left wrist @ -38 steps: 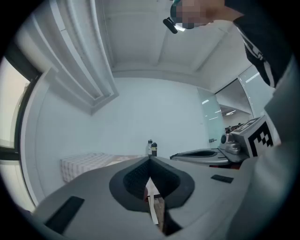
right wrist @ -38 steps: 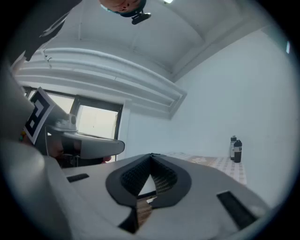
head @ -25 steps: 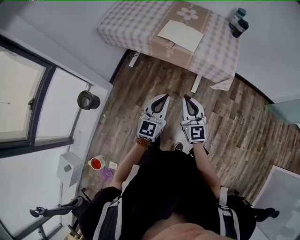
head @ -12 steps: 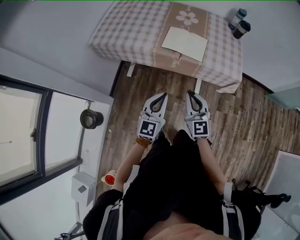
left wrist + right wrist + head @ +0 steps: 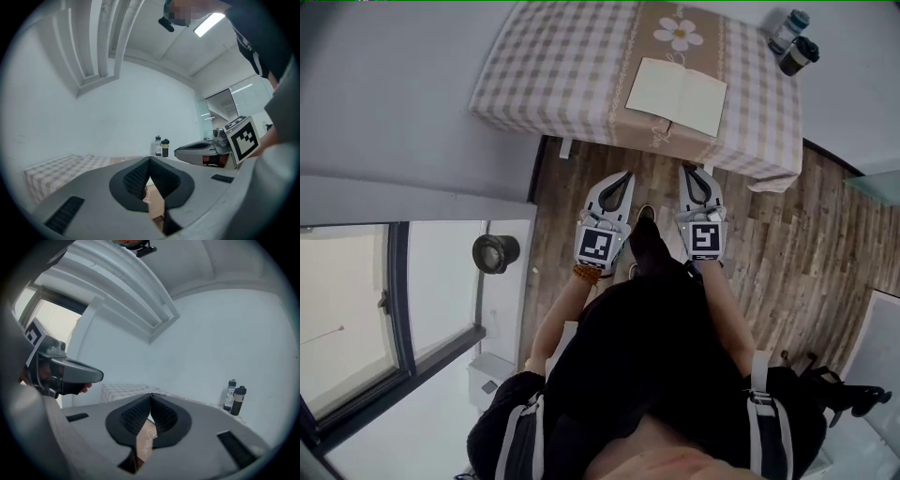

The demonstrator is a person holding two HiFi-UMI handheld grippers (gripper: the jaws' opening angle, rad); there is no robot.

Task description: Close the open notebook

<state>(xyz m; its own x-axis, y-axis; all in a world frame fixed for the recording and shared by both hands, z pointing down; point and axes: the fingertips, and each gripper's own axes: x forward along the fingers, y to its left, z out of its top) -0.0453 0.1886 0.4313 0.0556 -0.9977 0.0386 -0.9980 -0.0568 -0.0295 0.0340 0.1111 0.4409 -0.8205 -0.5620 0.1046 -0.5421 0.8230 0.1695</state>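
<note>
Lying beyond left tool [image 5: 625, 178], right tool [image 5: 689, 172]: notebook [image 5: 677, 96]

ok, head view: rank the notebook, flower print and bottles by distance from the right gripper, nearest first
1. Open notebook, just ahead of the right gripper.
2. Flower print, beyond the notebook, mid-cloth.
3. Bottles, far right corner.

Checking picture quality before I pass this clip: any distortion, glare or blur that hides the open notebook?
Head view: sharp and evenly lit, straight lines bend toward the edges; the notebook on the checked table reads clearly. Left gripper view: fisheye circle with dark corners, and the ceiling light glares. Right gripper view: same fisheye, the window is washed out, the two bottles are sharp.
</note>
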